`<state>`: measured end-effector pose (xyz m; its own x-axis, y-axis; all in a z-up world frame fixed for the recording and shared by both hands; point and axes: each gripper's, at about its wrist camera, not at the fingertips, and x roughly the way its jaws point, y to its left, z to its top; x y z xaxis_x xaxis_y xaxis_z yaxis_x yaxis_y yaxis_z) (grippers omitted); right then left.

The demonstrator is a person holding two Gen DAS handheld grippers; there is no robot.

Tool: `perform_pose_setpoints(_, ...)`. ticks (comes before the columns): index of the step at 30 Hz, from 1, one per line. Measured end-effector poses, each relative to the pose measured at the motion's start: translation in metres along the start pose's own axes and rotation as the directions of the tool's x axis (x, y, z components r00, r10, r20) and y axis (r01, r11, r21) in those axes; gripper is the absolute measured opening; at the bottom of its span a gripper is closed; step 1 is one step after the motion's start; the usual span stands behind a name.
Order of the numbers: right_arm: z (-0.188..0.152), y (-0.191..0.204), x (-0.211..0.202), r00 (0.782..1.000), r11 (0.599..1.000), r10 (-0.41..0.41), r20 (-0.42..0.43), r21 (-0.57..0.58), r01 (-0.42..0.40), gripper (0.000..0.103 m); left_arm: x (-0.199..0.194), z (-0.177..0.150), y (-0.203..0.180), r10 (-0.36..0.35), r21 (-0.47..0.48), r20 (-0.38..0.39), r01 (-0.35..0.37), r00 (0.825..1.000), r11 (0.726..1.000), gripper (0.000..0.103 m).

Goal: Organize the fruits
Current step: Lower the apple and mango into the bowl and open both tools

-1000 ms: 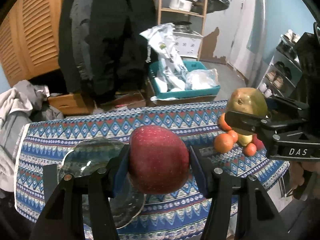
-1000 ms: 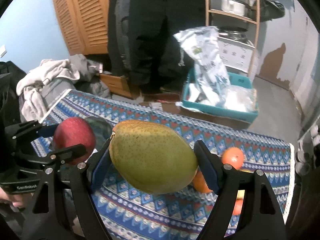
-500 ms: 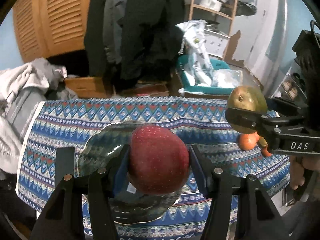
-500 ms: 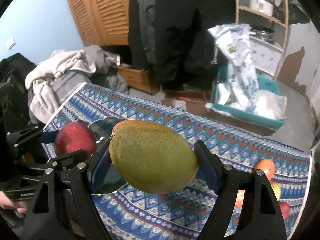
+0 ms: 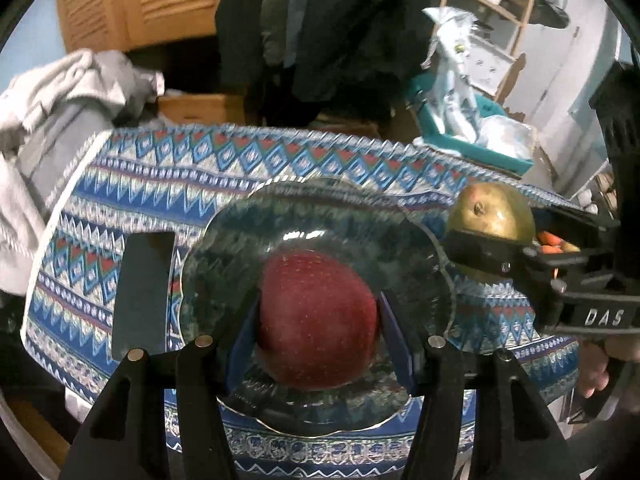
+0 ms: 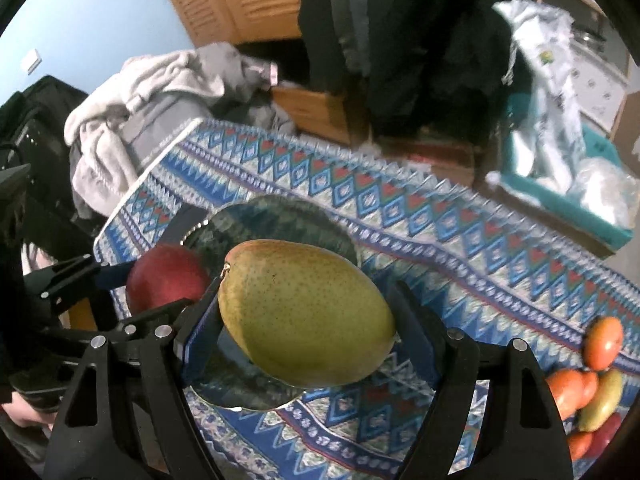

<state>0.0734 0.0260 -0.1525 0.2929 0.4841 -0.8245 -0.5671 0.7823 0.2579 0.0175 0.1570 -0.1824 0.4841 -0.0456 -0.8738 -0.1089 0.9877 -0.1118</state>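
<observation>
1. Red apple (image 5: 316,320) sits clamped in the left tool (image 5: 318,344), low centre of the left view, over the glass plate (image 5: 420,256).
2. Green mango (image 6: 304,312) is gripped by the right tool (image 6: 308,336), centre frame, above the plate's right edge.
3. Small fruits (image 6: 592,376) lie on the patterned surface (image 6: 460,240), lower right.

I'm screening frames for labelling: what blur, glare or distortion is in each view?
Left wrist view: fisheye bends the patterned tablecloth; glare streaks on the clear glass plate; the red apple is sharp. Right wrist view: the speckled green mango is sharp, the background and orange fruits are motion-smeared.
</observation>
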Motion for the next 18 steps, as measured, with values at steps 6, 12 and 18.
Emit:
perform_pose_setpoints(6, -0.01, 0.004, 0.03, 0.997, 1.0, 0.015, -0.074, -0.003, -0.016, 0.08, 0.02, -0.01, 0.008, 0.039, -0.001, -0.042, -0.039, 0.998, 0.999, 0.06)
perform_pose_setpoints(12, -0.016, 0.009, 0.049, 0.993, 1.0, 0.003, -0.116, -0.025, -0.006, 0.08, 0.034, -0.016, 0.015, 0.049, -0.011, -0.08, -0.05, 0.996, 0.999, 0.06)
perform_pose_setpoints(18, -0.022, 0.013, 0.062, 0.988, 0.999, 0.005, -0.153, -0.04, -0.011, 0.08, 0.053, -0.023, 0.026, 0.038, -0.054, -0.144, -0.046, 0.989, 0.997, 0.06)
